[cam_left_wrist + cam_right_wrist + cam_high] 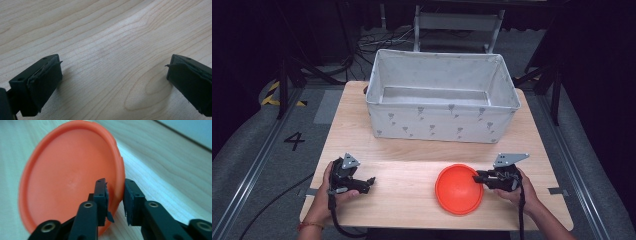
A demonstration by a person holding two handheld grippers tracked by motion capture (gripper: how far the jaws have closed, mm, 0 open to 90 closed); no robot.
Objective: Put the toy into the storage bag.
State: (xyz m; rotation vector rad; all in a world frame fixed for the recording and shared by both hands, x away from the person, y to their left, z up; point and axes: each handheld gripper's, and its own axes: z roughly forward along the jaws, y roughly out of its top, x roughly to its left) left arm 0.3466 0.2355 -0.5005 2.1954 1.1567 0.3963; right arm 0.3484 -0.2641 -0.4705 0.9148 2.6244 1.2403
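Pale wooden bench (412, 175), broad and bare at the near edge, carrying everything. Toward the far side, a large grey fabric storage bin with a small printed pattern (439, 125), open-topped and apparently empty, well apart from the work at the front. Nearer, right of centre, a round orange plastic plate (458, 190), its right rim nipped by the right claw (477, 176). In the right gripper view, clamped on the plate's rim (120, 180) with one pad inside the dish and one outside, the plate (67, 182) tilted up off the wood on that side.

Best handled as a lift-and-carry toward the bin, judging by the layout:

- Grip kept firm and square on the rim; only a narrow bite on a thin, smooth edge, so likely to pivot or slip if swung fast.
- Raised steadily until the low far edge clears the wood, rather than dragged.
- Wrist held level enough to stop the plate hanging and twisting between the pads.
- Carried high over the bin's near wall before any lowering, since the soft wall could catch a drooping rim.
- Released only once low inside.

Left claw (371, 181) resting at the bench's left front, jaws wide apart with nothing between them, bare wood grain (107, 50) showing beyond in the left gripper view. Best kept still there, clear of the right hand's path, ready to steady the bin if it shifts.
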